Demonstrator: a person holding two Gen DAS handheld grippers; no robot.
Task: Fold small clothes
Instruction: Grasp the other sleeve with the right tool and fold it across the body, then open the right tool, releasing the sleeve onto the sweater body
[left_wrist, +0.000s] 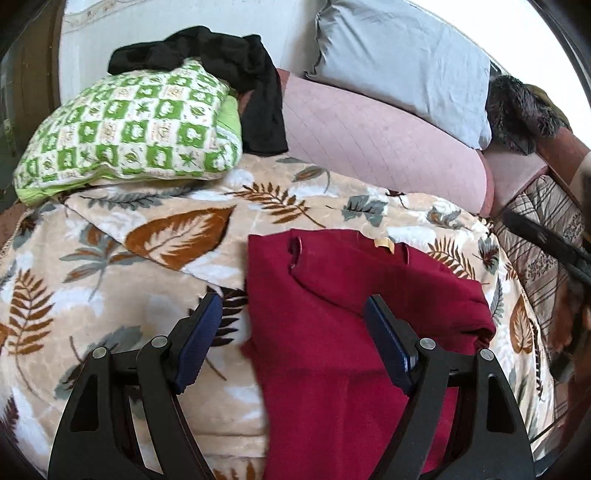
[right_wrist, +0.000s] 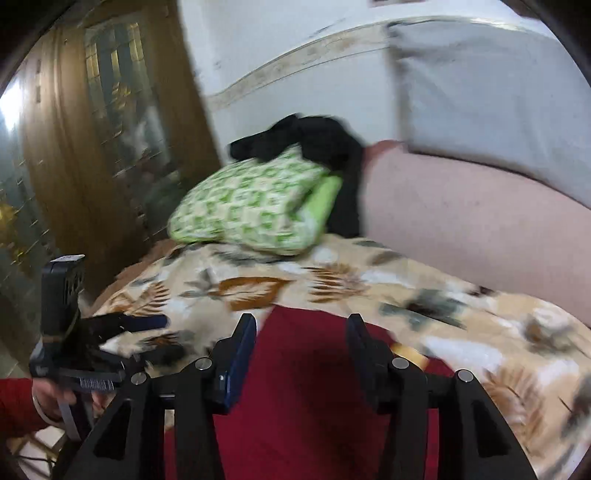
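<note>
Left claw (left_wrist: 293, 314) agape, red garment (left_wrist: 332, 314), tan tag (left_wrist: 384, 244) unreadable

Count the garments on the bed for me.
2: a maroon garment partly folded on the leaf-print blanket under both open grippers, and a black garment draped over the green checked pillow. More may be hidden.

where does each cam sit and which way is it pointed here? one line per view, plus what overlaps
Left wrist: on the left gripper, looking along its open fingers over the red garment on the leaf blanket toward the pillows; no hand visible.
Right wrist: on the right gripper, fingers open over the red garment, facing the green pillow and wooden door; the left gripper and the person's hand show at lower left.
Shared: red garment, leaf blanket, green pillow, black cloth, grey pillow.
</note>
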